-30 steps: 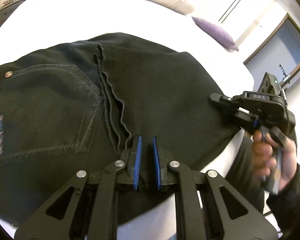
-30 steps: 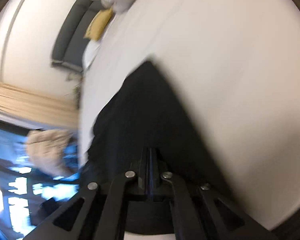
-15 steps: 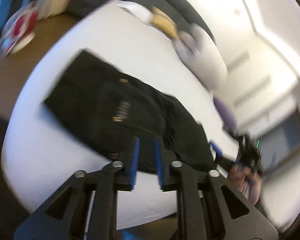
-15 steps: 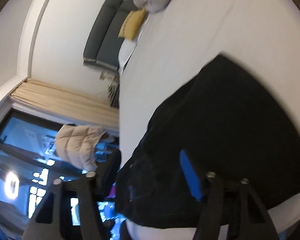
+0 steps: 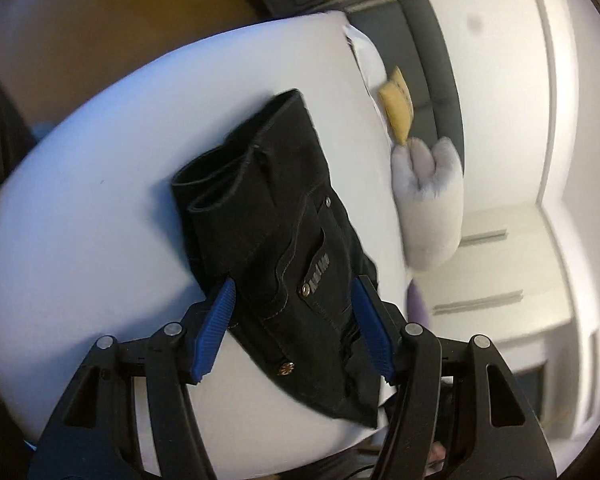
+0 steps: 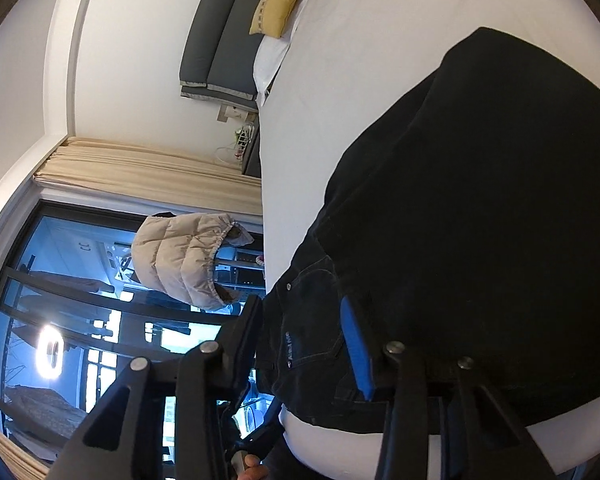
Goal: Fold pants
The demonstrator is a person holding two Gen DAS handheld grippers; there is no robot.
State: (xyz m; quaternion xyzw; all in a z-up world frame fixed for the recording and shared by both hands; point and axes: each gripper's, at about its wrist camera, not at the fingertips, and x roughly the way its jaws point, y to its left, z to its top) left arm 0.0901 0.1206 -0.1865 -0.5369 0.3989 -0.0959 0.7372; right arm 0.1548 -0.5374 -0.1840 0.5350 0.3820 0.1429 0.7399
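The black pants (image 5: 284,240) lie folded in a long stack on the white bed (image 5: 80,220), back pocket and rivets facing up. My left gripper (image 5: 294,320) is drawn back over their near end. Its jaws are opening, and its blue pads (image 5: 216,320) stand wide apart, touching no cloth. In the right wrist view the pants (image 6: 480,220) fill the right side. My right gripper (image 6: 300,344) hovers over the pocket end with its jaws closing. The pocket shows in the gap, but the blue pad (image 6: 356,352) is not pressing on it.
A grey pillow (image 5: 428,200) and a yellow cushion (image 5: 398,112) lie at the head of the bed by a dark headboard (image 6: 224,32). A beige puffer vest (image 6: 184,260) hangs by the window. Wooden floor (image 5: 100,32) lies past the bed edge.
Both grippers let go of the pants and drew back from them. The left one rolled and its jaws spread wide. The right one went from shut to open.
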